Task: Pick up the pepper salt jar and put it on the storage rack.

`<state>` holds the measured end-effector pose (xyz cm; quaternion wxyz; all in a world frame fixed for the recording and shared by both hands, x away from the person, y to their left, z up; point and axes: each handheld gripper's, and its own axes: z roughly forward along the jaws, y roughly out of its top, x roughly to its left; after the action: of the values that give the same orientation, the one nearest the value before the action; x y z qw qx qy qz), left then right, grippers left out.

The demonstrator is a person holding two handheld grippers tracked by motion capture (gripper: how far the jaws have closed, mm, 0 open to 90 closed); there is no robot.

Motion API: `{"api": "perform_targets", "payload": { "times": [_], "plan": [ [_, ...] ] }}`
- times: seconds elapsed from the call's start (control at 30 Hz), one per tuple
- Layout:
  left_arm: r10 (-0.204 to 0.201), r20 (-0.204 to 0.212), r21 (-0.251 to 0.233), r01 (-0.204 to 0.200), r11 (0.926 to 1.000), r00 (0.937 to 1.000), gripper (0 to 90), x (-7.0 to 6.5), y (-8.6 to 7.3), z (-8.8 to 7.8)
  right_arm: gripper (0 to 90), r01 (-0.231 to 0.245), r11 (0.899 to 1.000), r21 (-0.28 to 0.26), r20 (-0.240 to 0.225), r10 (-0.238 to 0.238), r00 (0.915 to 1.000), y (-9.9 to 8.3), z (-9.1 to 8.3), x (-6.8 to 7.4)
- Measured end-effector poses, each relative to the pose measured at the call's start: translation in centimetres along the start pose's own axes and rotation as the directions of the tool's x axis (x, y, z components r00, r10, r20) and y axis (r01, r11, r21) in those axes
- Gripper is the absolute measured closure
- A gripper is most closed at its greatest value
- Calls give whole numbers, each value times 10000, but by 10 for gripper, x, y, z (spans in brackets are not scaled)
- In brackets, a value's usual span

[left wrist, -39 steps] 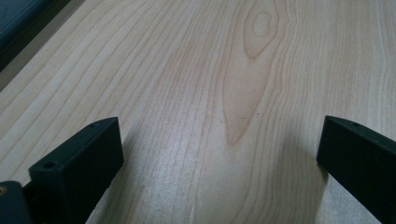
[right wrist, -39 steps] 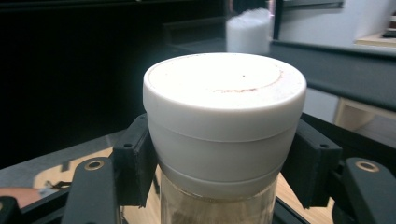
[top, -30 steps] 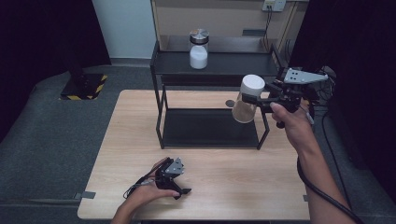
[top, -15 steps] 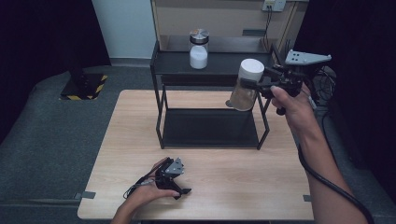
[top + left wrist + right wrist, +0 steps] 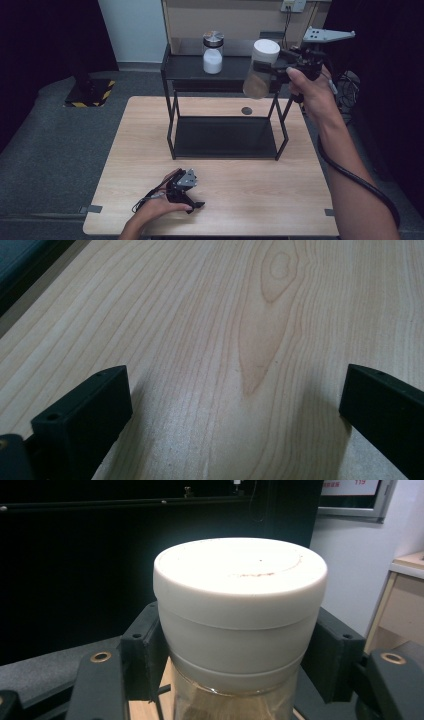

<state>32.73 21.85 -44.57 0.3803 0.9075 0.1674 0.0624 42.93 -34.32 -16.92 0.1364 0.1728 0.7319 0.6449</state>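
While raised, right gripper (image 5: 272,70) clamps tilted jar (image 5: 261,68).

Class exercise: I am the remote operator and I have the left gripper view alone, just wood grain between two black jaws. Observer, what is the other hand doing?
Observer: The right gripper holds a jar with a white lid in the air, beside the top of a black shelf rack.
Operator: How is it gripped?
Observer: In the right gripper view, the jaws clamp the jar just under its lid, one at each side.
Operator: Is anything on the rack?
Observer: A second jar with a silver lid stands on the top shelf, holding something white.
Operator: And my own gripper?
Observer: The left gripper lies on the table near its front edge, under the person's hand, jaws apart.
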Motion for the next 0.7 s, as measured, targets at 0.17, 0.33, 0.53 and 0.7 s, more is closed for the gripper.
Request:
{"api": "perform_targets", "payload": {
  "times": [0.17,0.33,0.53,0.7],
  "plan": [
    [20,15,5,-20,10000,10000,0,0,0,0,356,76,10000,36,235,-77,9997,10,7,-7],
    [10,15,-5,-10,10000,10000,0,0,0,0,357,51,10000,81,445,-55,9990,17,14,-15],
    [14,9,-4,-14,10000,10000,0,0,0,0,356,-12,9998,178,692,0,9976,19,25,-24],
    [18,7,-5,-18,10000,10000,0,0,0,0,356,-122,9996,269,879,98,9961,19,35,-29]
  ]
}}
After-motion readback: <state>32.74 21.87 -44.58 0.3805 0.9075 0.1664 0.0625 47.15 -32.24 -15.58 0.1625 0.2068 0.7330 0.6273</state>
